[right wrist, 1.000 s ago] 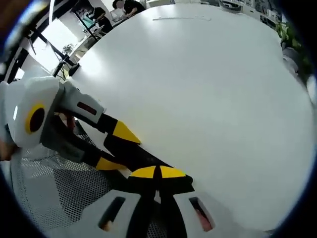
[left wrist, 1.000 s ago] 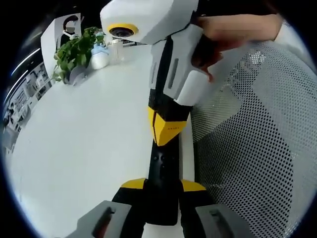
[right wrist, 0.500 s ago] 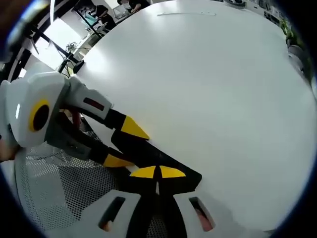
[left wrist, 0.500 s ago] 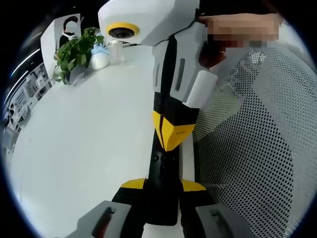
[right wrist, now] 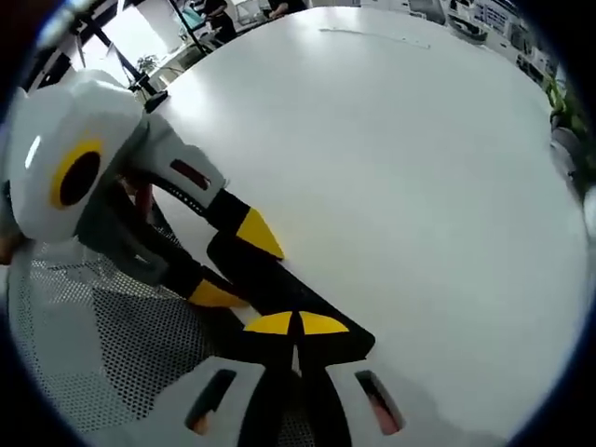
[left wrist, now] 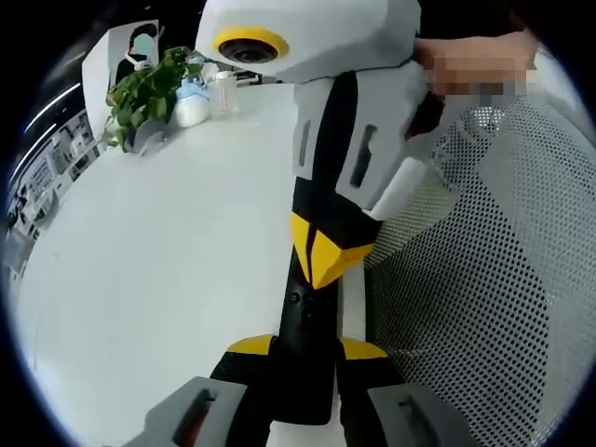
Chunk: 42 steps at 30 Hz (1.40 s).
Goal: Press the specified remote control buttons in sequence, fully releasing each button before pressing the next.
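- The left gripper grasps the black remote control near its lower end; its two yellow-tipped jaws press the long sides of the remote from both sides.
- In the right gripper view the same left gripper comes in from the left, and its yellow tips sit on either side of the remote control.
- The right gripper has its two yellow tips closed together, with only a thin line between them, and nothing is between them.
- In the left gripper view the right gripper comes from above, and its joined yellow tip points down at the upper part of the remote; I cannot tell if the tip touches a button or is just above it.
- The remote lies along the edge of the white table, with its length running away from the left gripper's camera.
- Just beside the table edge is a chair with a pale mesh back, seen also in the right gripper view.
- A person's hand holds the body of the right gripper at the top of the left gripper view.
- At the far side of the table stand a green plant and a small white bottle near it.
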Available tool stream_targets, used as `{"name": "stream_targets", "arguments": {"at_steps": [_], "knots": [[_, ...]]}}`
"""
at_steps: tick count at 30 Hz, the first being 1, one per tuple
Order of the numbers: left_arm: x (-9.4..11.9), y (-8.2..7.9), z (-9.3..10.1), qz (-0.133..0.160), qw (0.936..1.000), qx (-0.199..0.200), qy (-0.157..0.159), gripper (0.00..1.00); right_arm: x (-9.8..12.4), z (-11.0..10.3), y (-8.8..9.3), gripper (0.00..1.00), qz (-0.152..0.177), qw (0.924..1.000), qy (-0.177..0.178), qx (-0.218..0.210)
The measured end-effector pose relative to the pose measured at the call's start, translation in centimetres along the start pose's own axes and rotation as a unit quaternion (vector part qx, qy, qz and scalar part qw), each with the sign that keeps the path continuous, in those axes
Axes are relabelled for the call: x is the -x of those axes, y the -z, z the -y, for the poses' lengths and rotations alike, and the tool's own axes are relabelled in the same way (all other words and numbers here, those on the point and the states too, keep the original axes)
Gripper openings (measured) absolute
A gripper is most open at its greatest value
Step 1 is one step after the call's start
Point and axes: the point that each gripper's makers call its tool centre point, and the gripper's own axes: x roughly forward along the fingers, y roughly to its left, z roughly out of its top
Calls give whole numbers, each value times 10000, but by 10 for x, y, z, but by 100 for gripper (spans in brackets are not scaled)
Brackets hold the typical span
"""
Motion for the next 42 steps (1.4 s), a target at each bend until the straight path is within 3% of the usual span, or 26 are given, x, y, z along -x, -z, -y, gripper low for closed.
{"name": "stream_targets", "arguments": {"at_steps": [4, 7, 9, 18, 22, 32, 42], "knots": [[0, 0, 0, 1, 10000, -52, -21, 25, 1, 2, 0, 0, 180, 9988, -246, -372], [0, 0, 1, 8, 10000, -65, -21, 25, 1, 0, 0, 0, 157, 9992, -228, -279], [0, 0, 0, 13, 10000, -67, -14, 25, 2, 0, 0, 0, 89, 9999, -96, 64], [0, 0, 1, 39, 10000, -66, -23, 25, 1, -1, 0, 0, 78, 9998, -59, 188], [0, 0, 0, 12, 10000, -77, -28, 25, 0, -1, 0, 0, 94, 9986, 20, 513], [0, 0, 0, -3, 9999, -142, -39, 25, 2, 0, 1, 0, 76, 9999, -77, 104], [0, 0, 0, 0, 9999, -135, -23, 25, 5, 0, 7, 0, -120, 9999, -114, -8]]}}
